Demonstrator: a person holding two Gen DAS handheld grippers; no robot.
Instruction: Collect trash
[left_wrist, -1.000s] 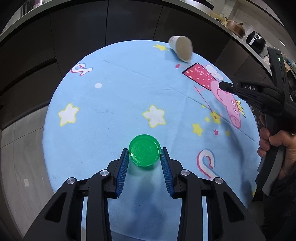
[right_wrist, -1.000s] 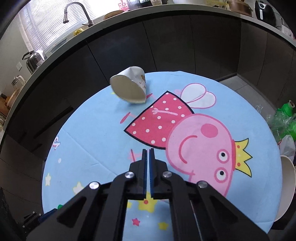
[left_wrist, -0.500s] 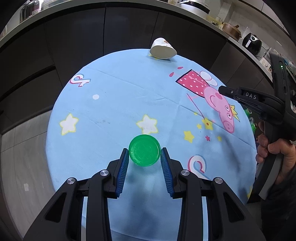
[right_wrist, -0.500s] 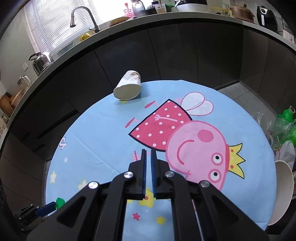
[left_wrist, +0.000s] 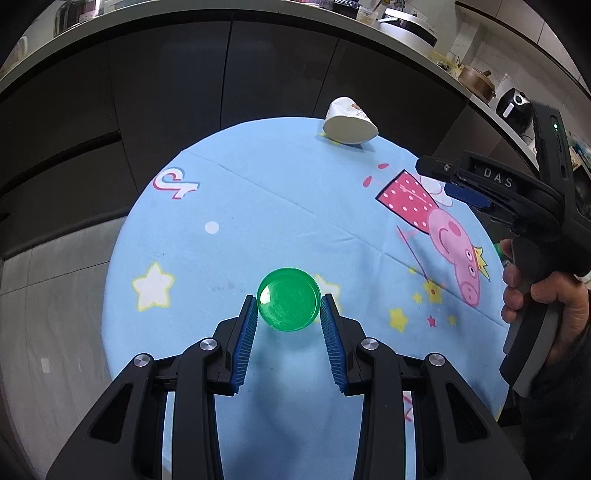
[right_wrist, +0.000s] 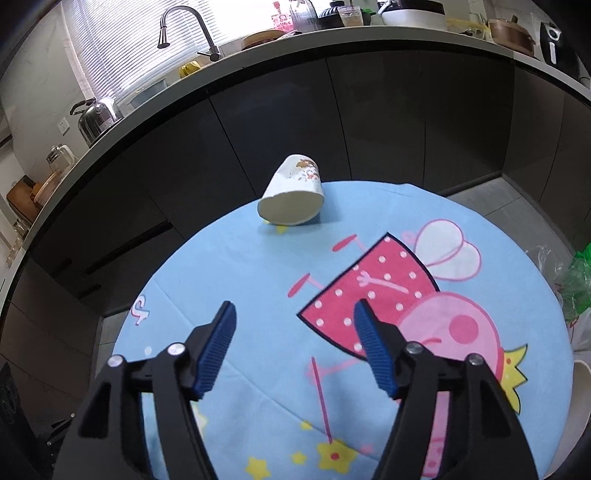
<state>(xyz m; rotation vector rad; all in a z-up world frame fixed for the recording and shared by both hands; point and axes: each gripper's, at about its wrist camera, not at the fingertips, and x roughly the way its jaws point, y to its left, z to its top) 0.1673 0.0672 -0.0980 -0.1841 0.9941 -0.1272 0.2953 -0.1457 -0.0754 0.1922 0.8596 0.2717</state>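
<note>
A white paper cup (right_wrist: 293, 199) lies on its side at the far edge of the round table with its blue cartoon cloth (right_wrist: 258, 280); it also shows in the left wrist view (left_wrist: 349, 123). My left gripper (left_wrist: 289, 308) is shut on a green round bottle (left_wrist: 289, 304) and holds it above the cloth (left_wrist: 258, 206). My right gripper (right_wrist: 293, 317) is open and empty, above the cloth, short of the cup. It shows at the right of the left wrist view (left_wrist: 461, 184).
Dark kitchen cabinets (right_wrist: 369, 129) curve behind the table, with a counter carrying a tap (right_wrist: 184, 29) and a kettle (right_wrist: 96, 118). A bag of green plastic trash (right_wrist: 576, 280) and a white bin rim (right_wrist: 580, 413) are off the table's right edge.
My right gripper has opened from shut. The paper cup has dropped from the air and now lies on the table's far edge. Both grippers have risen and drawn back.
</note>
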